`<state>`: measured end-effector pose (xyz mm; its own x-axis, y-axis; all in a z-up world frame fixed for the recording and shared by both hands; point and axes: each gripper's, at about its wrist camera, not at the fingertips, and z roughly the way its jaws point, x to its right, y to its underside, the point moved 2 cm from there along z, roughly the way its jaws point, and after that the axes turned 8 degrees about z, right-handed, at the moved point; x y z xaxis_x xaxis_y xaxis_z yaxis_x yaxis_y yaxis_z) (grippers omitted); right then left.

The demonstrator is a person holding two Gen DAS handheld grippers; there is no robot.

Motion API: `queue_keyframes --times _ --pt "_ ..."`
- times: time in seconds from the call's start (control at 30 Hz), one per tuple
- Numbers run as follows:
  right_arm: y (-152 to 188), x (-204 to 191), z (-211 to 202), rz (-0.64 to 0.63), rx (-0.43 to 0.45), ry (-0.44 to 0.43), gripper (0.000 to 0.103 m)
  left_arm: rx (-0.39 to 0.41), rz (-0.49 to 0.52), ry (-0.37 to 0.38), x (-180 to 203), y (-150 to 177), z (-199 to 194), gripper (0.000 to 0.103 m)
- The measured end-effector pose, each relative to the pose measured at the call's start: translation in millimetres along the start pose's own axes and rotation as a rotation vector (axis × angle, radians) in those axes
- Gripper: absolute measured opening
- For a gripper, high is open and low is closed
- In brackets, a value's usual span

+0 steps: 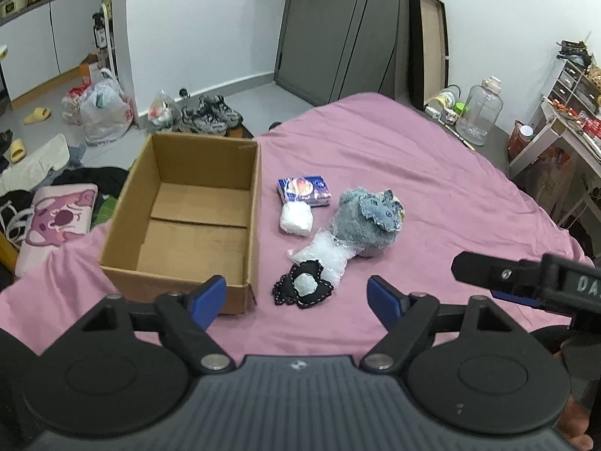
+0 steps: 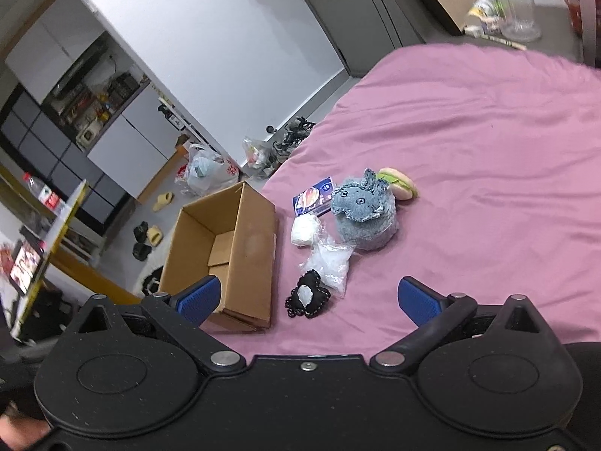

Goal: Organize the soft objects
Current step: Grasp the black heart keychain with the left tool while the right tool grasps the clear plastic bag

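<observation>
An open, empty cardboard box (image 1: 180, 218) (image 2: 225, 248) sits on the pink bedsheet (image 1: 413, 173) (image 2: 488, 150). To its right lie a blue tissue packet (image 1: 305, 190) (image 2: 313, 197), a white soft wad (image 1: 296, 220) (image 2: 304, 231), a grey plush toy (image 1: 370, 220) (image 2: 366, 218), a clear plastic bag (image 1: 323, 257) (image 2: 330, 263) and a black beaded pouch (image 1: 303, 287) (image 2: 306, 295). A burger-shaped toy (image 2: 400, 184) lies behind the plush. My left gripper (image 1: 296, 300) is open and empty, just short of the pouch. My right gripper (image 2: 308, 298) is open and empty; it shows at the right edge of the left wrist view (image 1: 526, 278).
Left of the bed the floor holds plastic bags (image 1: 101, 109), shoes (image 1: 210, 114), slippers and clothes. A pink cushion (image 1: 56, 221) lies by the bed's left edge. A side table with a clear jug (image 1: 479, 112) and a shelf unit stand at the right.
</observation>
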<state>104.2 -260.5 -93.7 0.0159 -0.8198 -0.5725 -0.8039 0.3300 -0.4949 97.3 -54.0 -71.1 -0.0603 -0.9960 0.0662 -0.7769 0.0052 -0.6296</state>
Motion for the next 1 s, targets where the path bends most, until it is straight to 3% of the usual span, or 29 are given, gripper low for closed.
queue_keyframes --times 0.13,0.4,0.77,0.83,1.0 --pt "-4.0 5.3 8.7 0.031 -0.016 -0.007 0.095 -0.021 -0.022 0.014 3.6 1.7 15.1 0.072" --pt "-10.3 11.7 27.3 0.073 -0.047 -0.020 0.094 -0.076 -0.039 -0.004 9.8 4.9 48.6 0.067" --pt "-12.7 24.6 44.2 0.123 -0.089 -0.034 0.095 -0.132 -0.027 -0.030 21.2 3.7 89.5 0.067" --pt "-12.6 28.9 55.9 0.141 -0.124 -0.005 0.095 -0.138 -0.024 -0.036 23.3 3.6 97.0 0.067" --pt "-15.3 43.2 77.7 0.218 -0.183 -0.030 0.093 -0.156 -0.038 -0.060 23.8 3.9 114.1 0.067"
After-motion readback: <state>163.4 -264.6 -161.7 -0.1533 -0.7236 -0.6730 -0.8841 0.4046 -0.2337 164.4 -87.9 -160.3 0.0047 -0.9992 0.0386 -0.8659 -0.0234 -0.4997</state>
